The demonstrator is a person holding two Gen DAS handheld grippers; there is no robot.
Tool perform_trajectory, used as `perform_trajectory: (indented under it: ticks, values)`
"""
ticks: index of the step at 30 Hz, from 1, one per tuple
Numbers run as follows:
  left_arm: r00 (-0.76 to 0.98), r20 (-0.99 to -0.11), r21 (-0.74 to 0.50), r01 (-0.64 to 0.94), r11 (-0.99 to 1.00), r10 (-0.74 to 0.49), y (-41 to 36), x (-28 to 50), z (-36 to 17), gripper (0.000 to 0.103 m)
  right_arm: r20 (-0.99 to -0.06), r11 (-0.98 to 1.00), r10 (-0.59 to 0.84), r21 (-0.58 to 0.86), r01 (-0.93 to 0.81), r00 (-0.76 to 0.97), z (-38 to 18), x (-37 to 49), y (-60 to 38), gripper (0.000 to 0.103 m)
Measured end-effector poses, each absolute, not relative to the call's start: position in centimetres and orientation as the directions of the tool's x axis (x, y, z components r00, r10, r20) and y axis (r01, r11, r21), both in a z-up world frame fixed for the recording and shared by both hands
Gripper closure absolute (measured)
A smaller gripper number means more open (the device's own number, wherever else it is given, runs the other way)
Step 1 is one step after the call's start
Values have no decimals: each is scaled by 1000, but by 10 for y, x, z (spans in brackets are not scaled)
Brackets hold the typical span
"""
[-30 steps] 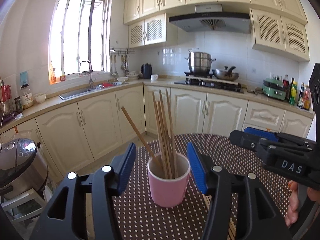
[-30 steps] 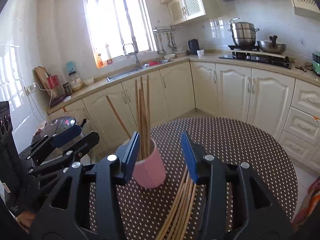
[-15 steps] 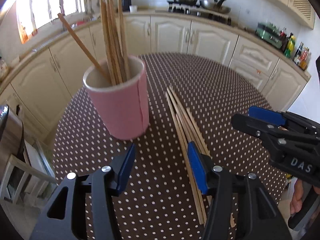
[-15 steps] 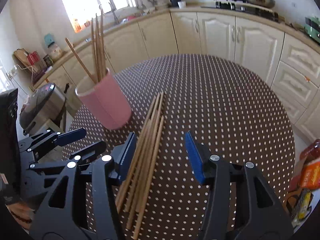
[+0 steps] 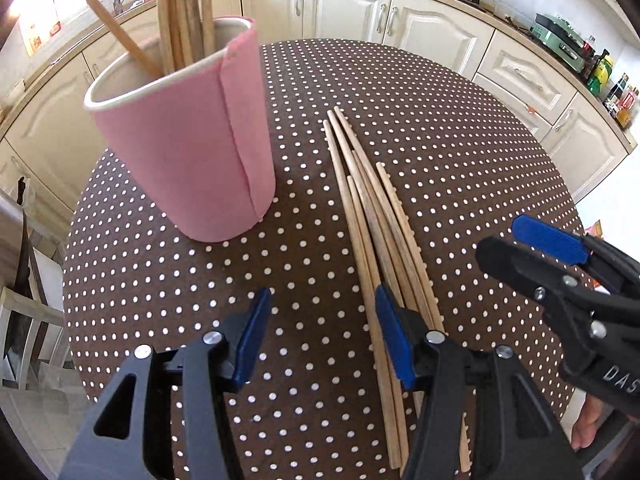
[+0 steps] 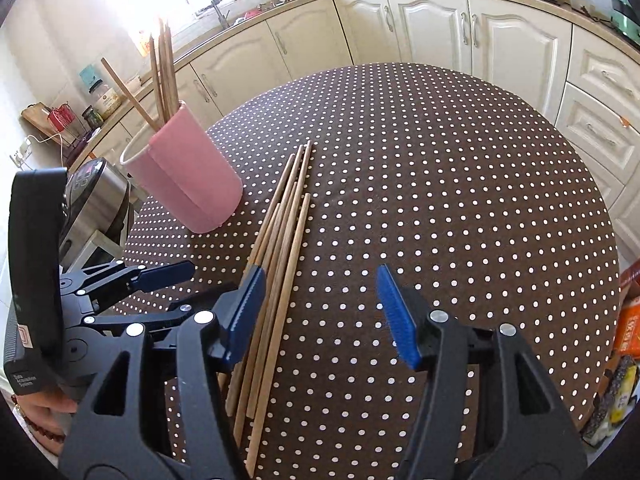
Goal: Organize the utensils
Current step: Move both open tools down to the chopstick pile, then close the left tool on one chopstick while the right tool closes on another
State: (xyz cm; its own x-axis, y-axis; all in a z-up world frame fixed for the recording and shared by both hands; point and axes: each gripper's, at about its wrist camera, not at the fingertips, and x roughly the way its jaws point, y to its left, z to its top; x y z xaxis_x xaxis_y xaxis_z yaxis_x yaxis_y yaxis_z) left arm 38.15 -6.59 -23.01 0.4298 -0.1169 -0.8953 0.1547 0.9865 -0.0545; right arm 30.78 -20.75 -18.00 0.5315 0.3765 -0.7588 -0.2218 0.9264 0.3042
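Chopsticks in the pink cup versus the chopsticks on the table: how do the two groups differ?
The chopsticks in the cup stand upright, one leaning away from the rest; the loose chopsticks lie flat in a near-parallel bundle. The first group sits inside the pink cup; the second rests beside it on the dotted tablecloth. Both are plain wood, and neither is gripped.

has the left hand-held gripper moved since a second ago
Yes. The left hand-held gripper has dropped and tipped down toward the table; the pink cup that sat between its fingers now stands up and left of them.
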Motion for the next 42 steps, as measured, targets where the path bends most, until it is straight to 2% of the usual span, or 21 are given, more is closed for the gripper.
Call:
perform_trajectory:
  ticks: [18,19,20,22,23,27,38,42]
  values:
    - [443,-892,-29,144,989,-91,-84,415,-240,50,-792,936,350,273,-224,499,-191,323,-215,45]
    - [454,-887,-18,153,988,-86,-86,415,-240,62,-801,935,350,269,-229,486,-192,324,-213,45]
    - [464,-882,-5,156,988,-78,-86,413,-240,69,-805,935,350,268,-233,478,-192,325,-211,45]
    - [471,-878,-15,155,988,-87,-83,411,-241,94,-815,935,346,260,-242,464,-193,327,-205,46]
    - [467,-879,-29,154,988,-99,-80,410,-241,97,-818,933,349,260,-248,457,-194,329,-202,50]
    - [463,-877,-57,172,983,-131,-73,403,-242,97,-837,932,348,260,-253,423,-199,334,-192,68]
    - [437,-883,-85,211,974,-171,-58,380,-245,97,-861,942,309,220,-253,404,-207,342,-161,71]
    - [423,-886,-122,181,976,-189,-48,385,-244,97,-877,951,268,176,-252,399,-209,346,-149,73]
